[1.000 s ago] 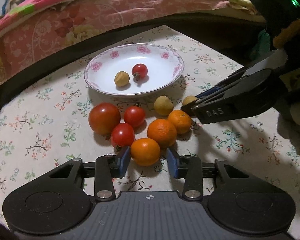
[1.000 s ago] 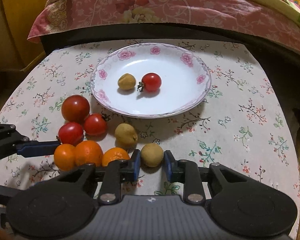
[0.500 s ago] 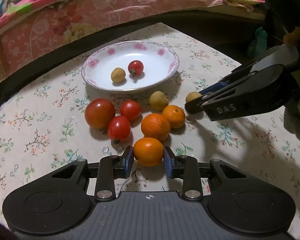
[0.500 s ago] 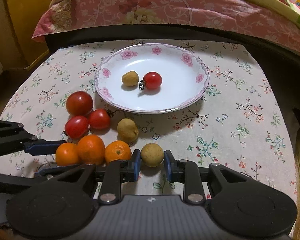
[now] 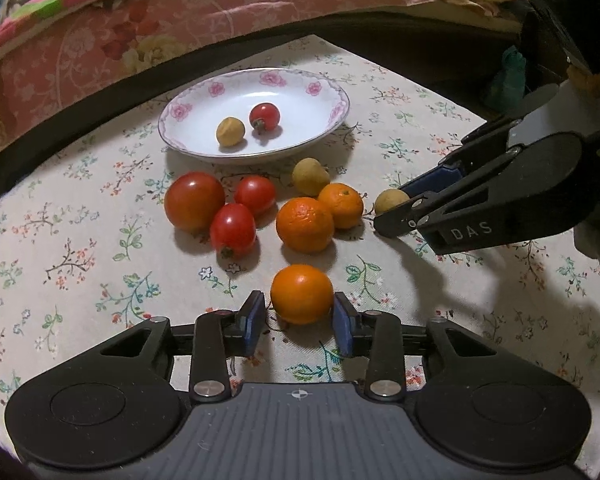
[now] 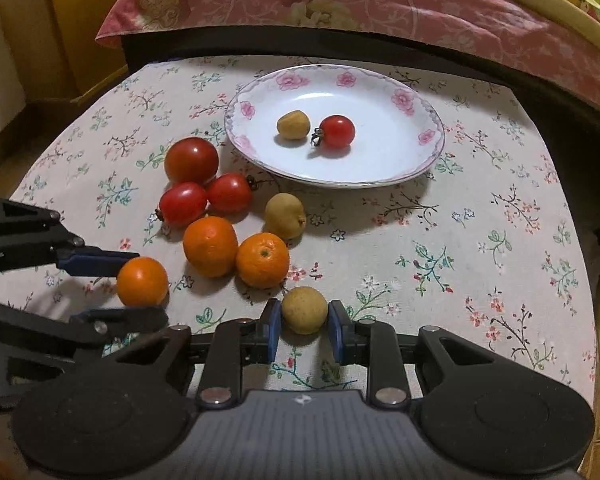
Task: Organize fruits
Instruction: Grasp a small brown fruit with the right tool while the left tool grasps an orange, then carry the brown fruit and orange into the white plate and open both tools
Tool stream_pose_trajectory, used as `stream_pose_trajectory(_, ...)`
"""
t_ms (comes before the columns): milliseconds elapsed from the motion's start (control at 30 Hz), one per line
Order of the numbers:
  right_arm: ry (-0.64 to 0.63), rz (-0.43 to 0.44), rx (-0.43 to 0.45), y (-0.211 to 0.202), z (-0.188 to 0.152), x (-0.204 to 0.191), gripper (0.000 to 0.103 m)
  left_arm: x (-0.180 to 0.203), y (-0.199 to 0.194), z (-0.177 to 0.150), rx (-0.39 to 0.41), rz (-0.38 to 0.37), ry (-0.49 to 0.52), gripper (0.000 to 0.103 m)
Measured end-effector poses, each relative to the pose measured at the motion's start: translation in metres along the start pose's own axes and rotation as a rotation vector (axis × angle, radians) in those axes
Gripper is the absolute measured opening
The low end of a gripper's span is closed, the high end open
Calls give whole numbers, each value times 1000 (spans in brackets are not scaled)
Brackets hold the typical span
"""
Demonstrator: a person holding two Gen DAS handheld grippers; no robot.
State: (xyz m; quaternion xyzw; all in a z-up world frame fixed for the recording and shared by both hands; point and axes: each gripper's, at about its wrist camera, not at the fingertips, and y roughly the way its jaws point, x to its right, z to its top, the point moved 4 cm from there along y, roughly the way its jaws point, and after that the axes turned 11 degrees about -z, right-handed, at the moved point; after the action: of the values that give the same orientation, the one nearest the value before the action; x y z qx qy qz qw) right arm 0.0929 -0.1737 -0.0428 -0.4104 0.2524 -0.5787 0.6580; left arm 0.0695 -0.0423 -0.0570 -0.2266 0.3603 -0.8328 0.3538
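Since 1 second ago, the mandarin (image 5: pixel 302 294) between the left gripper (image 5: pixel 299 322) pads has come away from the fruit cluster, with bare tablecloth (image 5: pixel 80 240) now between it and the other 2 mandarins. That gripper's jaws have just been opening again; the right pad touches the peel, the left stands a sliver off, so I judge the hold loose, not a firm clamp. The right gripper (image 6: pixel 302 330) is closed on a small tan longan (image 6: pixel 304 309) at the near right of the cluster.

Both fruits look picked out for the floral plate (image 5: pixel 328 120), which holds 1 longan and 1 cherry tomato; 3 tomatoes, 2 mandarins and 1 longan wait on the cloth.

Only the right wrist view shows the plate's whole far rim and a yellow cabinet (image 6: pixel 60 20) at far left; the left wrist view shows the right gripper's side and its hold on the longan.
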Motion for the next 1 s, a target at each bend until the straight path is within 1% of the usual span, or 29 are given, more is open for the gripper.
stream_pose_trajectory(133,-3,4,6,-1,-1,1,26,0,4,4,5,-2,-10,46)
stream_pose_trajectory(267,2,8,6,-1,-1,3,31,2,5,4,5,-5,-5,46)
stream_pose_trajectory(633,7,8,7,0,0,4,31,4,2,2,-10,4,-4,48)
stream_pose_trajectory(733,6,4,8,1,1,3,30,5,1,1,-7,4,-2,47)
stream_pose_trajectory(800,3,1,7,1,2,1,28,6,1,1,-10,-2,0,43)
stream_pose_trajectory(1000,7,0,2,1,3,0,25,8,-1,2,-18,2,8,42)
